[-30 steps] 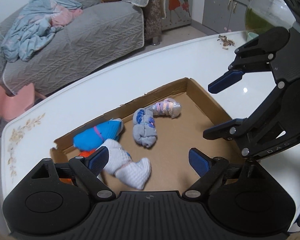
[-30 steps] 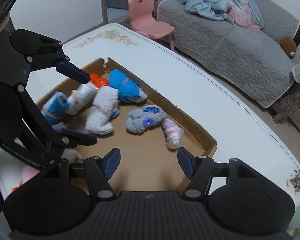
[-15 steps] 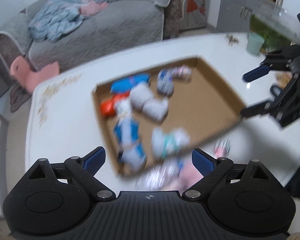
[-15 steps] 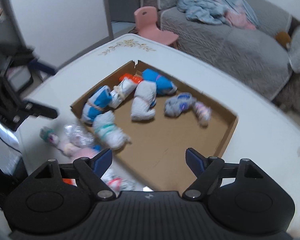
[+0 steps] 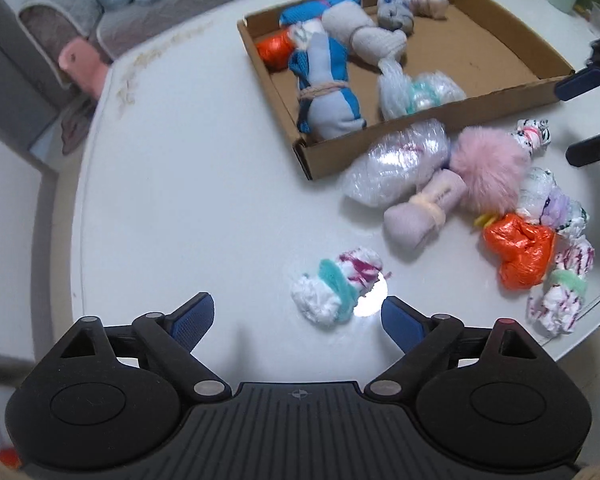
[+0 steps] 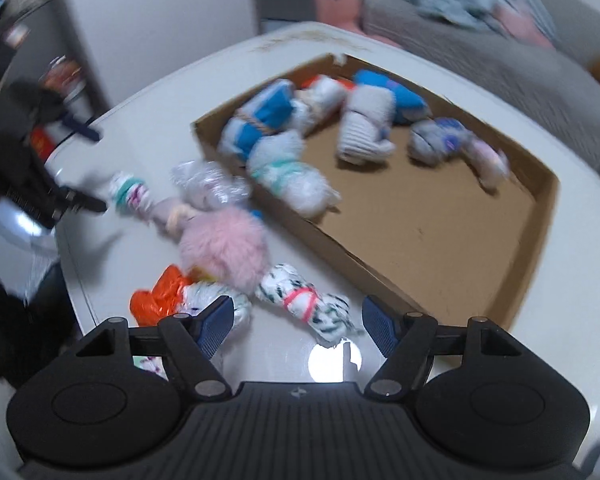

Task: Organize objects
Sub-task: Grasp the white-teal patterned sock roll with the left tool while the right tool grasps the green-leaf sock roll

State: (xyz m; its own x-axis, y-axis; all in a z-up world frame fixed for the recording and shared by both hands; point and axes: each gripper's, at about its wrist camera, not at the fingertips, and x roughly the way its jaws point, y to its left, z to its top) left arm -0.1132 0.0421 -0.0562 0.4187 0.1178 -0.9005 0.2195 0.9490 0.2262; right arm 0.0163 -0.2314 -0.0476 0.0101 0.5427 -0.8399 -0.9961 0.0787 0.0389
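Left gripper [image 5: 296,320]: fingers spread wide, nothing between them, held over the white table [image 5: 180,184].
Right gripper [image 6: 298,322]: fingers spread wide, empty, above the table edge near the loose pile; view is blurred.
Teal-banded roll [image 5: 338,284]: white with magenta marks and a teal band, lying alone on the table just ahead of the left gripper, apart from the other bundles.
Box [image 5: 496,16]: shallow cardboard tray on the far part of the table, one long wall facing the pile.
In box: blue-white roll [image 5: 326,88] tied with a tan band at the near corner; plastic-wrapped bundle [image 5: 418,94] beside it against the near wall; orange bag [image 5: 274,50], white roll [image 5: 370,36], grey roll [image 5: 396,14] and a bright blue roll [image 5: 304,10] further back.
Outside box: clear-wrapped bundle [image 5: 396,166] touching the box's near wall; lilac roll [image 5: 422,210] leaning against it; pink pompom [image 5: 490,168] just beside both.
Pile, right side: orange wrap [image 5: 520,248], speckled roll [image 5: 566,288] with a green band at the table edge.
Right view: black-and-white roll [image 6: 304,302] with a pink band lies between the right gripper's fingers' line and the box wall, not gripped.
Background: grey sofa [image 6: 500,52], pink chair [image 5: 82,64].
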